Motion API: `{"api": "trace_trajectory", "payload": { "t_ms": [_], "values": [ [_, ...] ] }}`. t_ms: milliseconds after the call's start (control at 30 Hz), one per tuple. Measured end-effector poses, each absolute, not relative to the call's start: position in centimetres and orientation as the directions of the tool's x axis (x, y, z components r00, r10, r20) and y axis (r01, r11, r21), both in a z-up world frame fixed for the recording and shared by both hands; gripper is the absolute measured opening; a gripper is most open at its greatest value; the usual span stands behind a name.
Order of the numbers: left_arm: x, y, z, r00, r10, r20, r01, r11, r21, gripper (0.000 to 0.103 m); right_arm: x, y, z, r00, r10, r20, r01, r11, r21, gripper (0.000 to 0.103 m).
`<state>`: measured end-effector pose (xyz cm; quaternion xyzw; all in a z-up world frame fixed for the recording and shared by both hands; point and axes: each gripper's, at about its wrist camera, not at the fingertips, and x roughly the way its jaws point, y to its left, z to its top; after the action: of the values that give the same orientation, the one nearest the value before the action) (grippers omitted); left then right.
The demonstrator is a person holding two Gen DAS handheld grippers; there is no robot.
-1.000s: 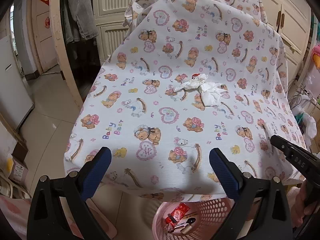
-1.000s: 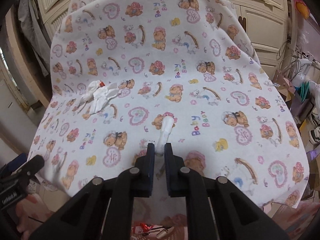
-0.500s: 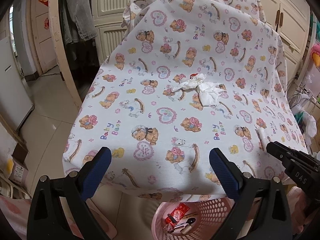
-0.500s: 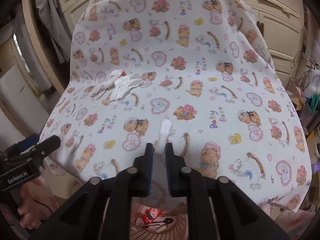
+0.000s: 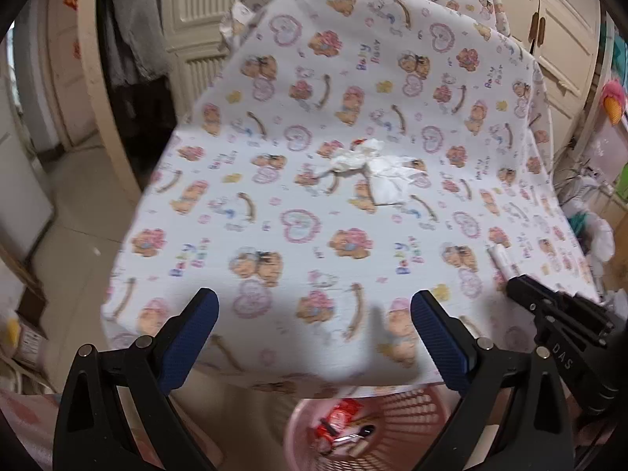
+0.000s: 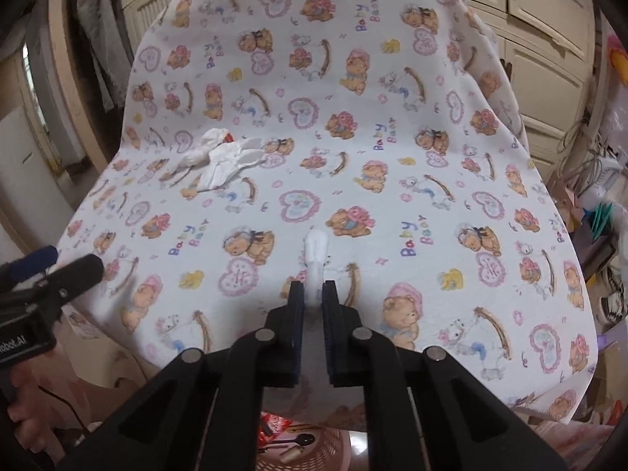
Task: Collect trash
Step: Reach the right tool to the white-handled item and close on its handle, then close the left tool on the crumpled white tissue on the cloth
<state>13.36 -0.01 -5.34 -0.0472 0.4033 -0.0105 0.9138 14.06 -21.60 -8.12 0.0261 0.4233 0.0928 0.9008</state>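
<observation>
The right gripper [image 6: 313, 299] is pinching a white roll [image 6: 316, 261] above the cloth's [image 6: 392, 180] near edge. The left gripper [image 5: 314, 324] is hovering with fingers spread wide. Crumpled tissue [image 5: 376, 172] is lying mid-cloth, and the pink basket [image 5: 408, 404] is sitting below the edge.

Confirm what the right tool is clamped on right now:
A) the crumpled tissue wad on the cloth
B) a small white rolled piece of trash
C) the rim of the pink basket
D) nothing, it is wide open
B: the right tool is shut on the small white rolled piece, while the crumpled tissue wad lies apart on the bear-print cloth and the pink basket sits below.
</observation>
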Motion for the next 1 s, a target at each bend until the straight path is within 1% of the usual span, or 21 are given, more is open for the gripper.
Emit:
{"api": "trace_trajectory", "payload": {
  "t_ms": [100,267,300,433,467,533,600,667,700,733,767,833,1000],
  "values": [
    [14.5,-0.3,-4.8,0.676,-0.084,-0.732,-0.013,0.992,-0.126,0.097,14.0,-22.8,-7.4,0.638,0.223,-0.737,-0.124,0.974,0.187,0.008],
    [17.2,-1.7,-3.2,0.702,-0.088,-0.707,0.014,0.994,-0.11,0.097,14.0,-23.4,-6.2,0.662,0.23,-0.714,-0.12,0.972,0.202,0.008],
    [17.8,-2.0,-3.0,0.705,-0.096,-0.703,0.022,0.993,-0.114,0.095,14.0,-23.5,-6.1,0.661,0.232,-0.714,-0.12,0.972,0.204,0.008],
    [21.5,-3.7,-2.8,0.69,-0.151,-0.708,0.066,0.987,-0.146,0.075,14.3,-23.7,-6.1,0.656,0.225,-0.721,-0.105,0.972,0.208,0.008],
    [22.6,-4.2,-3.1,0.678,-0.162,-0.717,0.071,0.985,-0.155,0.072,14.3,-23.8,-6.2,0.654,0.226,-0.722,-0.103,0.972,0.211,0.008],
    [24.4,-4.9,-4.1,0.645,-0.177,-0.743,0.072,0.983,-0.171,0.059,14.3,-24.1,-6.2,0.651,0.223,-0.726,-0.097,0.972,0.212,0.008],
    [25.3,-5.2,-5.4,0.606,-0.183,-0.774,0.056,0.981,-0.187,0.05,14.4,-24.2,-6.3,0.643,0.225,-0.732,-0.099,0.972,0.211,0.008],
    [25.5,-5.3,-6.6,0.58,-0.184,-0.793,0.043,0.98,-0.196,0.046,14.5,-24.1,-6.4,0.639,0.218,-0.738,-0.103,0.975,0.198,0.008],
    [25.3,-5.6,-6.7,0.596,-0.165,-0.786,0.045,0.984,-0.173,0.043,14.6,-24.0,-6.5,0.637,0.215,-0.741,-0.103,0.976,0.194,0.008],
    [25.3,-6.2,-6.8,0.607,-0.125,-0.785,0.052,0.992,-0.118,0.033,14.7,-24.0,-6.6,0.631,0.215,-0.745,-0.102,0.976,0.194,0.008],
    [25.4,-6.5,-6.9,0.606,-0.119,-0.787,0.069,0.993,-0.097,0.025,14.9,-24.0,-6.8,0.625,0.216,-0.75,-0.101,0.975,0.198,0.008],
    [25.6,-6.5,-7.2,0.605,-0.127,-0.786,0.07,0.992,-0.106,0.002,15.2,-24.1,-7.3,0.606,0.214,-0.766,-0.089,0.975,0.202,0.008],
    [24.9,-4.9,-6.9,0.611,-0.139,-0.779,0.016,0.987,-0.163,0.0,15.7,-24.1,-8.0,0.566,0.212,-0.796,-0.063,0.975,0.215,0.008]
  ]
}}
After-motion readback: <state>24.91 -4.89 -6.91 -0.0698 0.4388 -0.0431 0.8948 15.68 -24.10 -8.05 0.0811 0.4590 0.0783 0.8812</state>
